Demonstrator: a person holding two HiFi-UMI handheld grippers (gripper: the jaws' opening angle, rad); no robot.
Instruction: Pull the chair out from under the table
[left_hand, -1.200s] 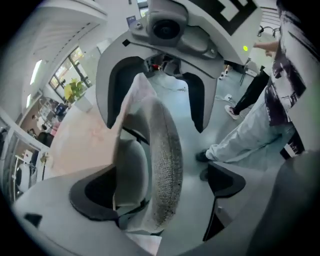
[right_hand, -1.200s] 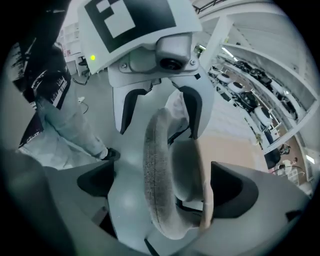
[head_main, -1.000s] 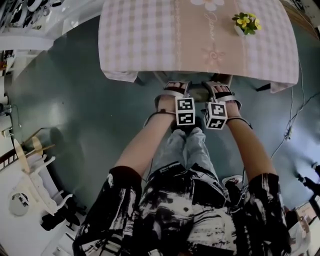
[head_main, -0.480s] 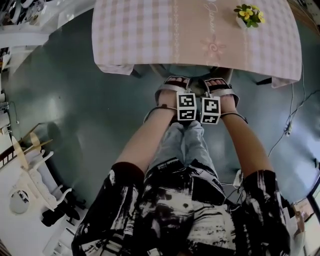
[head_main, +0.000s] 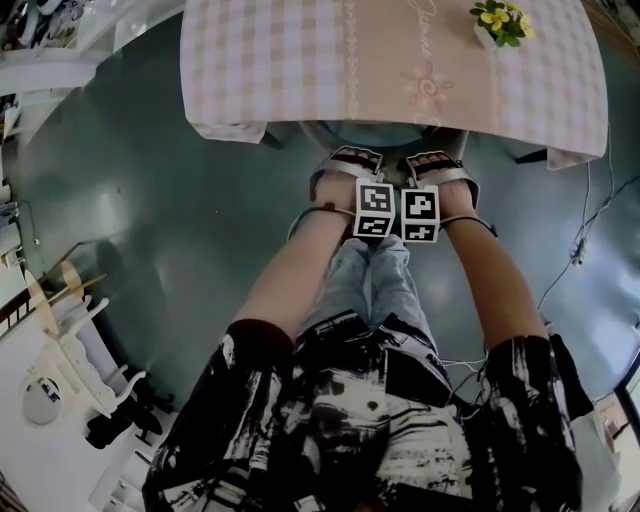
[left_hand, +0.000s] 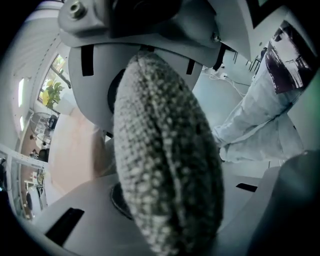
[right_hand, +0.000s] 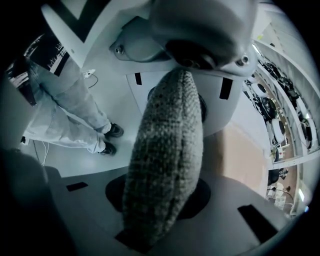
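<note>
The chair (head_main: 375, 136) is tucked under the table (head_main: 300, 60), which has a pink checked cloth; only the top of the chair's back shows at the table's near edge. My left gripper (head_main: 347, 168) and right gripper (head_main: 436, 168) point steeply down side by side on that back. In the left gripper view the grey woven chair back (left_hand: 165, 165) fills the gap between the jaws of the left gripper (left_hand: 160, 150). The right gripper (right_hand: 170, 150) grips the same woven back (right_hand: 165, 165). Both pairs of jaws have just been closing, and their pads now press on it.
A small pot of yellow flowers (head_main: 500, 22) stands on the table's far right. The person's jeans-clad legs (head_main: 370, 290) stand right behind the chair. A cable (head_main: 585, 225) trails over the floor at right. White furniture (head_main: 60, 350) lines the left side.
Both grippers' jaws have closed onto the top of the chair back. The two marker cubes have drawn closer together. The right gripper has sunk a little.
</note>
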